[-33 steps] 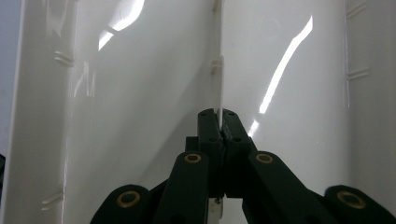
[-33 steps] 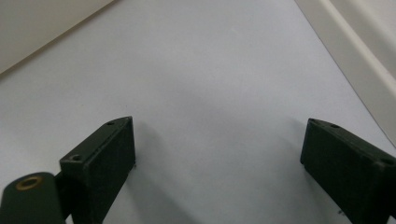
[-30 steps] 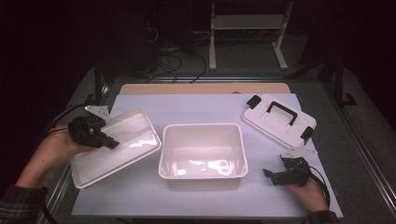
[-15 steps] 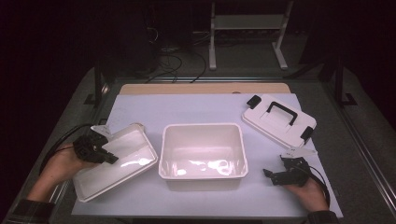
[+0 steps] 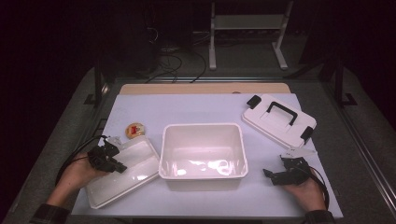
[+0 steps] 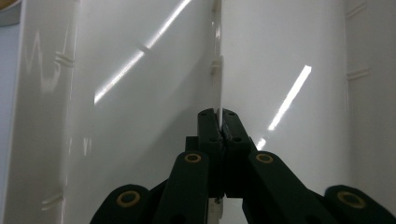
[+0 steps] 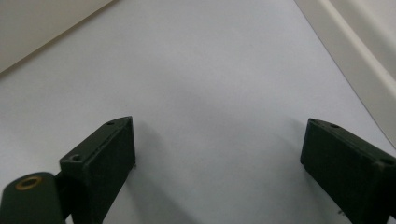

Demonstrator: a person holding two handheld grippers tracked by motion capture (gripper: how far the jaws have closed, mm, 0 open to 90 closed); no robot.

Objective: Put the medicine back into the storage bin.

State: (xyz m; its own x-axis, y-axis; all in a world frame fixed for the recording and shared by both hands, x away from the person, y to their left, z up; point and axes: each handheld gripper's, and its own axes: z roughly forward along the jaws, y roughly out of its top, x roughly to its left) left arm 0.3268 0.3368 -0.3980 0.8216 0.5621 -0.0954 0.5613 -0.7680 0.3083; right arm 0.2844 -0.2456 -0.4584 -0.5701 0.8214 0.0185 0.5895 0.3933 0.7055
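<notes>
A shallow white plastic tray was held by the left gripper, its jaws closed on the thin upright rim of the tray, as was seen edge-on in the left gripper view. The tray lay just beside the left wall of the deep white bin at the middle of the worktop, canted so that one corner pointed toward the bin. The tray was judged to be light and fairly stiff, though a wall so thin could be expected to flex under a hard pinch, and its glossy surface was likely slippery; a hold on the rim near the middle of a side, well down on the wall, was judged safest, since a grip at a corner would let the tray swing. The right gripper was rested on the worktop to the right of the bin, its jaws spread wide over bare white sheet with nothing between them. A white lid with a black handle lay behind the bin to its right, and a small round yellow-and-red object, too small to be identified, lay behind the tray, left of the bin.
</notes>
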